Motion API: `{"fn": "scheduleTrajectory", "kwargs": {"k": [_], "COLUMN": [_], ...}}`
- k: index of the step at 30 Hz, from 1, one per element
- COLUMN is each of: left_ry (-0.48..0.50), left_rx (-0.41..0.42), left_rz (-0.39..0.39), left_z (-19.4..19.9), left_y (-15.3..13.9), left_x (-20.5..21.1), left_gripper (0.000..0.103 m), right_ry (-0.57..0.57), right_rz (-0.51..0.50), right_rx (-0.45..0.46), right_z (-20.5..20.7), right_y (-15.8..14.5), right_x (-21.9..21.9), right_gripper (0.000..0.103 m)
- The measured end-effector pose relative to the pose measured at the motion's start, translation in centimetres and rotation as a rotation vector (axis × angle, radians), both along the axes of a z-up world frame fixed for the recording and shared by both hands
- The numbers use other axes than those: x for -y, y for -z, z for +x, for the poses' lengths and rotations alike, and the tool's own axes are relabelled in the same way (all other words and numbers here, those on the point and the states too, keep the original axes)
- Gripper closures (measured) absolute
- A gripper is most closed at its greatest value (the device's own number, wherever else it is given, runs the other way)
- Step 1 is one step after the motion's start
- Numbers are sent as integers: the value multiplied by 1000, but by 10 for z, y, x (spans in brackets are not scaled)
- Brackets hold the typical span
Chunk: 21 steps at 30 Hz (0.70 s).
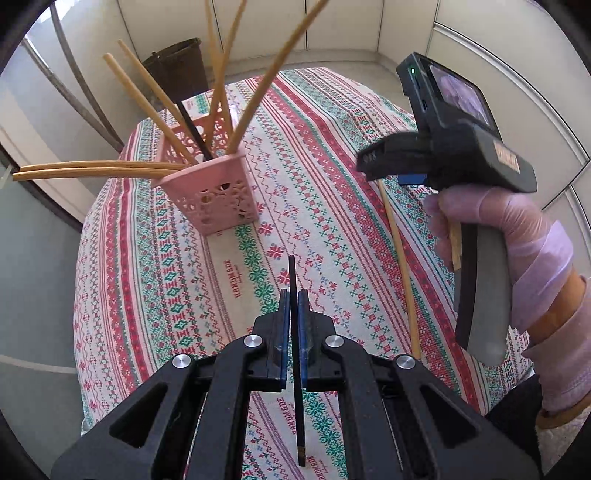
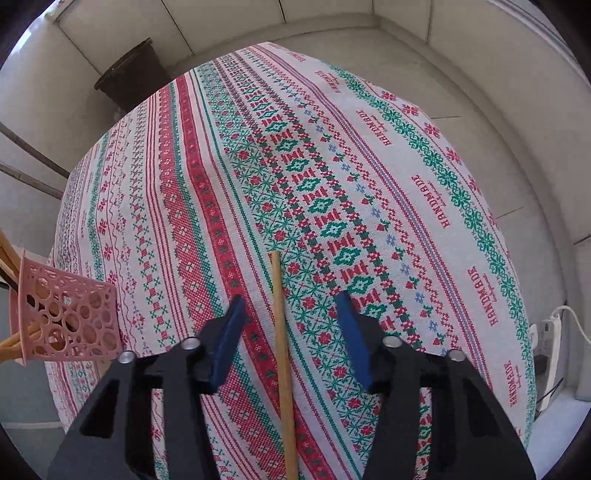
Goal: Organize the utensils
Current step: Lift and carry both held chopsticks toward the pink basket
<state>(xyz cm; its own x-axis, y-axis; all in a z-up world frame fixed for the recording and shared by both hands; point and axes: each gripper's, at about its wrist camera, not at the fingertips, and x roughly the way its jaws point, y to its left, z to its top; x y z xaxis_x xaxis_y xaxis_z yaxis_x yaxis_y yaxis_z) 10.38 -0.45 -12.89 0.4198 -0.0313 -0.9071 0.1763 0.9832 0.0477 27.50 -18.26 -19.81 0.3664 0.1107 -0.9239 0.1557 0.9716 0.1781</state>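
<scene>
Soft, even daylight filled both wrist views, brightest on the pale wall panels (image 1: pixel 343 26) beyond the fingers, with no hard shadows on the tablecloth (image 2: pixel 229 206) below. Fisheye distortion bulged the table into a dome and bent the wooden chopsticks (image 1: pixel 92 170) left of the left gripper, while black vignette closed the corners. The gloved hand (image 1: pixel 517 229) at right looked slightly smeared and washed out

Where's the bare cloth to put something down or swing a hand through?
Free: the tablecloth beyond the wooden chopstick, out to the far edge. Also the strip between the pink holder and that chopstick. Crowded: above the holder, where chopsticks fan outward, two jutting sideways.
</scene>
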Motion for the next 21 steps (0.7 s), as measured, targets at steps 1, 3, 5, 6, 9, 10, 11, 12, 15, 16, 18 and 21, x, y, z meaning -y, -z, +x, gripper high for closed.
{"fn": "scheduleTrajectory", "kwargs": {"k": [1, 3, 5, 6, 9, 10, 11, 12, 15, 16, 18, 21], "left_ry": [-4, -9, -20, -24, -40, -45, -47, -50, -48, -46, -45, 29], "left_rx": [4, 13, 29, 37, 61, 72, 79, 88, 128, 143, 160, 41], "left_rz": [-3, -11, -24, -31, -55, -63, -70, -80, -120, -133, -150, -177], "left_z": [1, 0, -3, -3, -4, -6, -6, -8, -16, -20, -25, -20], "left_y": [-1, -5, -10, -12, -21, -25, -27, -30, -44, -49, -56, -43], "left_x": [-2, -5, -9, -12, -22, -24, -27, -29, -37, -40, -45, -43], "left_gripper": [99, 99, 99, 99, 100, 100, 100, 100, 100, 100, 100, 94], "right_ry": [-4, -10, -13, -15, -37, -48, -54, -62, -96, -112, -140, -169], "right_rz": [-23, -39, 40, 67, 81, 90, 99, 104, 118, 121, 124, 139], "right_rx": [8, 21, 14, 12, 48, 63, 78, 100, 174, 201, 249, 322], "right_z": [-1, -4, -8, -9, -24, -30, -34, -41, -64, -73, -87, -112], "right_y": [0, 0, 0, 0, -12, -19, -26, -36, -69, -81, -102, -127], "right_x": [-1, 0, 6, 8, 7, 7, 6, 6, 6, 6, 5, 8], "right_gripper": [81, 97, 97, 97, 97, 97, 97, 97, 97, 97, 97, 97]}}
